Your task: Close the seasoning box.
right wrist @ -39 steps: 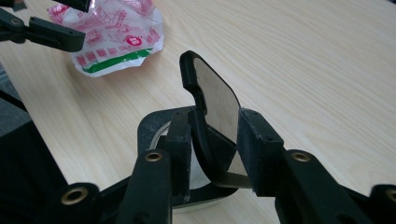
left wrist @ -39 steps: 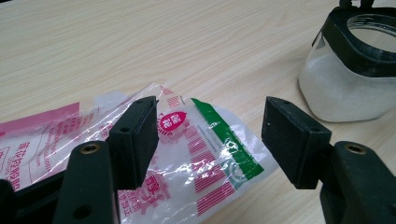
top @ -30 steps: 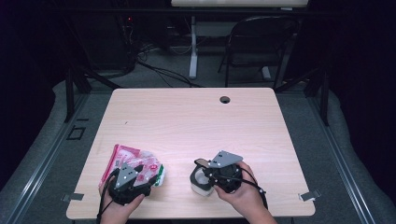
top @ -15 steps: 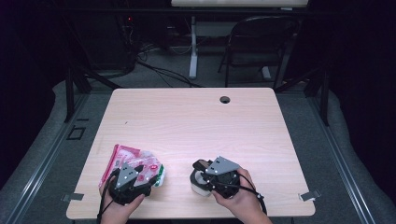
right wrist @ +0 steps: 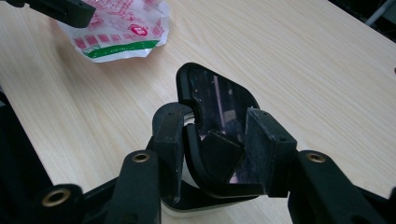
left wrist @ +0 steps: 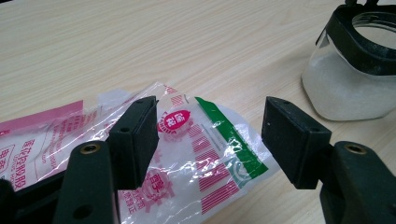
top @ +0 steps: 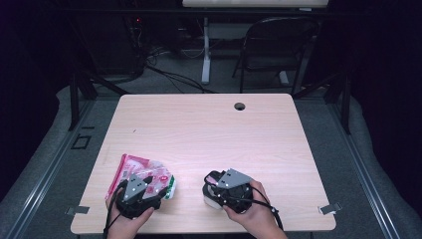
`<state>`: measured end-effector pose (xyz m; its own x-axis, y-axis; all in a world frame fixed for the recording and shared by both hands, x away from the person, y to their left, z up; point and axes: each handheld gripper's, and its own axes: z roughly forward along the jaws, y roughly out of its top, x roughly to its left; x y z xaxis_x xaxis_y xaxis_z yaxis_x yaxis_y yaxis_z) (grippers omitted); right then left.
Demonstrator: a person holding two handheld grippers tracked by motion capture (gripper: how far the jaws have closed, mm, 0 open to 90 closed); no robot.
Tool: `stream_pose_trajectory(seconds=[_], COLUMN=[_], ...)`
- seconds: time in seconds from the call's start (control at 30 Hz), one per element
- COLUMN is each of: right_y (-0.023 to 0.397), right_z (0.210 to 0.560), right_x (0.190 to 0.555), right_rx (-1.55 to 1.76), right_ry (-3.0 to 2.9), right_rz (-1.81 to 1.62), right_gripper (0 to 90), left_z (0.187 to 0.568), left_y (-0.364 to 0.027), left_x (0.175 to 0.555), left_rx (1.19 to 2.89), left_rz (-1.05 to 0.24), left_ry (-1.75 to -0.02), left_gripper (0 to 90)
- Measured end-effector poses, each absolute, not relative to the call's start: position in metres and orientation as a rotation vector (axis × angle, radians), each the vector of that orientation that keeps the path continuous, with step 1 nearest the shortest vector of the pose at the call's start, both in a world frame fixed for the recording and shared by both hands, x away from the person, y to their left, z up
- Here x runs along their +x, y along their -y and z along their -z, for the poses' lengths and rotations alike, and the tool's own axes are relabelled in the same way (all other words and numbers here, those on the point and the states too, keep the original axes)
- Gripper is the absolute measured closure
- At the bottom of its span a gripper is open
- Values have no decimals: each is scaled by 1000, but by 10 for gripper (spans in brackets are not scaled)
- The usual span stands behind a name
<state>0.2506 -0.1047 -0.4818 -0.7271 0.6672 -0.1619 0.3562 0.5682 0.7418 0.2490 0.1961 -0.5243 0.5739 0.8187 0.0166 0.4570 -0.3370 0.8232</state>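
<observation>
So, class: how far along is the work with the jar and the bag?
Done: the black flip lid of the jar stands open. In hand: the right gripper, jaws just opening, straddles that lid; the left gripper hovers open over the plastic bag. Left: probably lifting the bag, which lies on the table.

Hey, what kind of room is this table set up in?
Probably a lab or recording workspace, not a kitchen. A bare wooden table with a cable hole stands on grey carpet, cables trail over the floor behind it, and a folding chair sits among dark surroundings.
</observation>
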Motion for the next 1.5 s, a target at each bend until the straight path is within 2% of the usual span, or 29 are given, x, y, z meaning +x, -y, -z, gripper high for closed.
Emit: stream_pose_trajectory(seconds=[1.5], right_y=[96], right_z=[490], right_x=[249], right_rx=[819], right_ry=[-2443], right_rz=[-985], right_gripper=[496], left_z=[524], left_y=[-198], left_x=[249], left_rx=[1984], left_rz=[-563], left_ry=[-1026], left_gripper=[361])
